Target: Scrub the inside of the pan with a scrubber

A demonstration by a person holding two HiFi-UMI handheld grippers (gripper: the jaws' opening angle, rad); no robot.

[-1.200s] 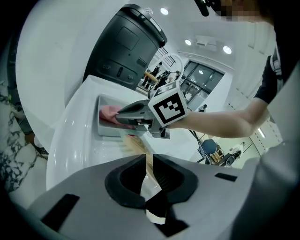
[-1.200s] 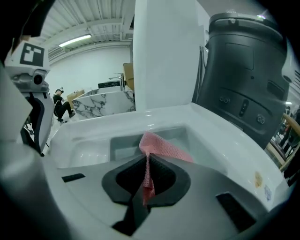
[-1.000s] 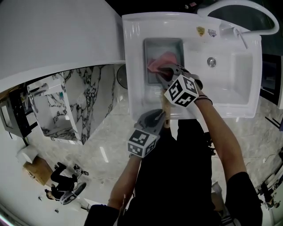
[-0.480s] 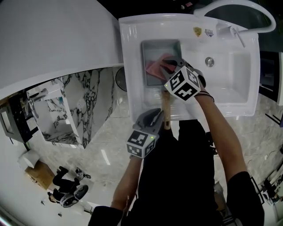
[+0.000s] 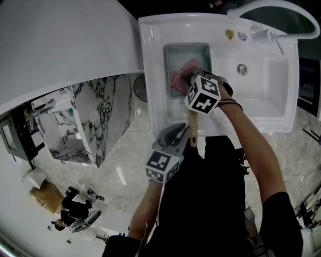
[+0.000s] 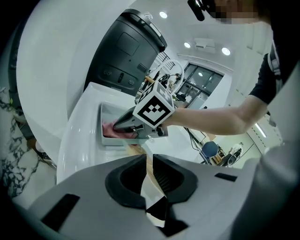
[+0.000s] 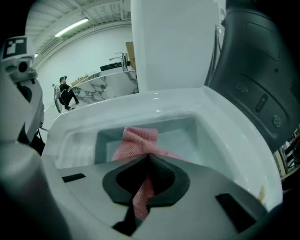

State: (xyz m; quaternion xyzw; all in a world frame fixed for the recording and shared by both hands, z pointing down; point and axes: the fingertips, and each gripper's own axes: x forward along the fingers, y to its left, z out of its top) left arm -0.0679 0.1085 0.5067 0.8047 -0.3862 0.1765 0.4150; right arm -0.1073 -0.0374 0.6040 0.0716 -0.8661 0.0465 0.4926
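Centres on a white washbasin [image 5: 150, 60] with a round drain [image 5: 242, 69] and a tap [image 5: 273, 42] at its right end. Shows pale polished marble floor [image 5: 125, 160] below and left of the washbasin. Has a black-veined marble counter [image 5: 95, 113] left of the washbasin, under a big white curved wall [image 5: 60, 45]. Holds a cardboard box [image 5: 44, 193] and a dark-clad person [image 5: 75, 208] low on the floor, well down-left of the washbasin. Puts a dark grey moulded panel [image 7: 255, 79] just behind the washbasin. Takes light from round ceiling spots [image 6: 163, 14] and one long strip lamp [image 7: 71, 27].

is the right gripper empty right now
No, the right gripper has just closed its jaws on the pink mesh scrubber inside the grey pan.
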